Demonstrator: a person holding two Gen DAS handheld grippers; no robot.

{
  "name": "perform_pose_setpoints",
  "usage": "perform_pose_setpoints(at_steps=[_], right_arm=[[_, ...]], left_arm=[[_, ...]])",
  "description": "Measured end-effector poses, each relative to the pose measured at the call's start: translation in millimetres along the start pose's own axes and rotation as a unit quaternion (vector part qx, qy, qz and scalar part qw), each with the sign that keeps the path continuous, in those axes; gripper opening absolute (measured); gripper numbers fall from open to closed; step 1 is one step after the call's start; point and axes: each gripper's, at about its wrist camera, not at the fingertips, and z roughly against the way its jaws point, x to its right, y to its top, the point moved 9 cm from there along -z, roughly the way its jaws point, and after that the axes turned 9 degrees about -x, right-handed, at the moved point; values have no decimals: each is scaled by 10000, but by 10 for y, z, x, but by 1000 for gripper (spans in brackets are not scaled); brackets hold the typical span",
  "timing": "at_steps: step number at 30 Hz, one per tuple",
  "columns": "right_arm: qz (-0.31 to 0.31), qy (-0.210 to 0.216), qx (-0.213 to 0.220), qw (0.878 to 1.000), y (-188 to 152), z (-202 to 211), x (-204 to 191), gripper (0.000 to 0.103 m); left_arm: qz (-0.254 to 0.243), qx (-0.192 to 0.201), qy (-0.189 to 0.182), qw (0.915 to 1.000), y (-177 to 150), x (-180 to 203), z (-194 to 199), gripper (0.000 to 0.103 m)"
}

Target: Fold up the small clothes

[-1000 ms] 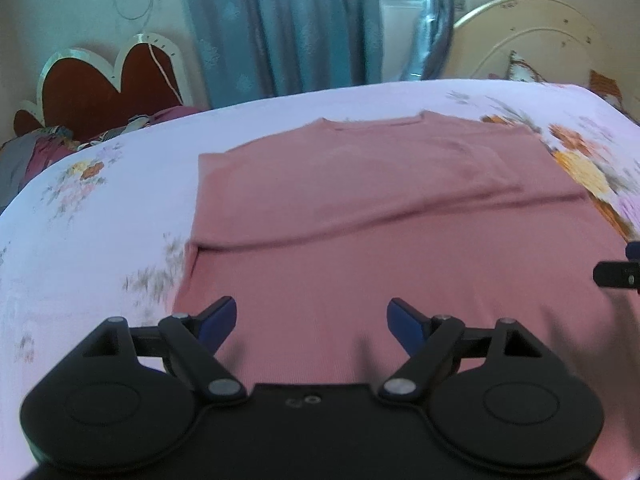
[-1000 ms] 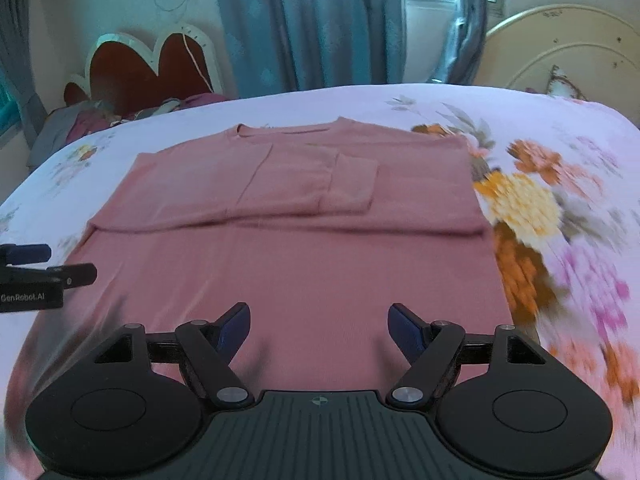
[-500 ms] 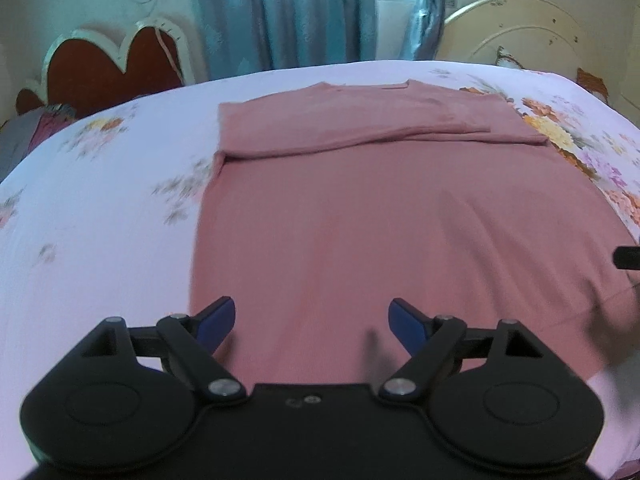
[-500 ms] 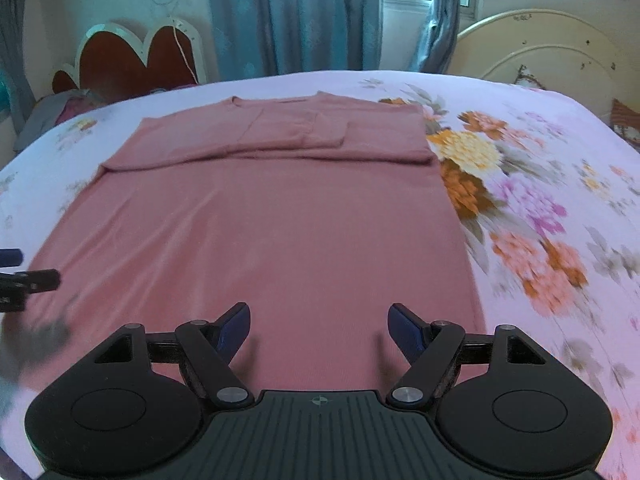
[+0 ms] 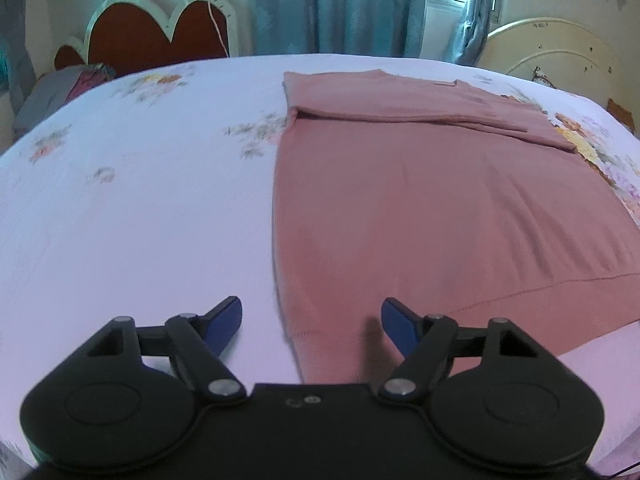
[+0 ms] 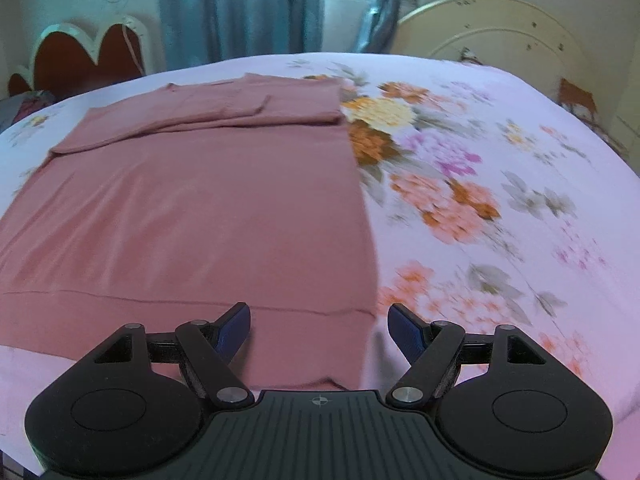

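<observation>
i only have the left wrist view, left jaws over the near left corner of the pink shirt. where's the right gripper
Observer: The right gripper sits over the pink shirt at its near right corner, jaws open, nothing held.
Operator: sleeves done on that side?
Observer: Yes, a folded sleeve end lies across the chest, its squared end showing.
Operator: anything beside the shirt there?
Observer: Only the bedsheet, with big orange and purple printed flowers.

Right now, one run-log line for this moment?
garment: pink top flat on bed, sleeves folded in | left claw: open, just narrowed, over near-left hem corner | right claw: open, over near-right hem corner
</observation>
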Motion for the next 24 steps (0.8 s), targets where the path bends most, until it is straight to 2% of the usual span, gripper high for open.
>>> perform_pose_setpoints(at_steps=[2,10,11,12,13,14,16,17,19,21,24], right_arm=[[-89,9,-46,9999,-33,-11,53,75],[-384,169,-212,9989,-69,-154,87,74],[-411,203,-232,9987,-76,-170,82,66],[-427,255,-253,9984,-82,-184,69,53],[-439,275,-254,9983,-83,-186,53,52],[-422,253,-250,9985,-80,-186,38,51],[-425,287,-266,9983,-75,-187,23,47],[-447,337,-289,9980,-71,-185,18,41],[-425,370,-331,9979,-70,-180,3,32],[-419,419,-377,9975,-61,-174,-10,17],[-450,525,-388,9968,-23,-130,4,12]], left_arm=[[61,-35,-110,9999,-50,-8,2,70],[369,-282,-430,9980,-215,-48,-110,70],[397,-274,-477,9977,-214,-48,-118,70],[431,-275,-521,9973,-218,-47,-121,69],[467,-282,-570,9969,-219,-45,-123,67],[490,-289,-628,9964,-216,-36,-123,65],[503,-328,-774,9952,-211,-2,-121,47],[492,-350,-844,9946,-206,18,-125,43],[467,-437,-1001,9929,-199,54,-137,19],[479,-475,-1169,9909,-167,86,-135,7],[389,-344,-1223,9911,-82,117,-81,5]])
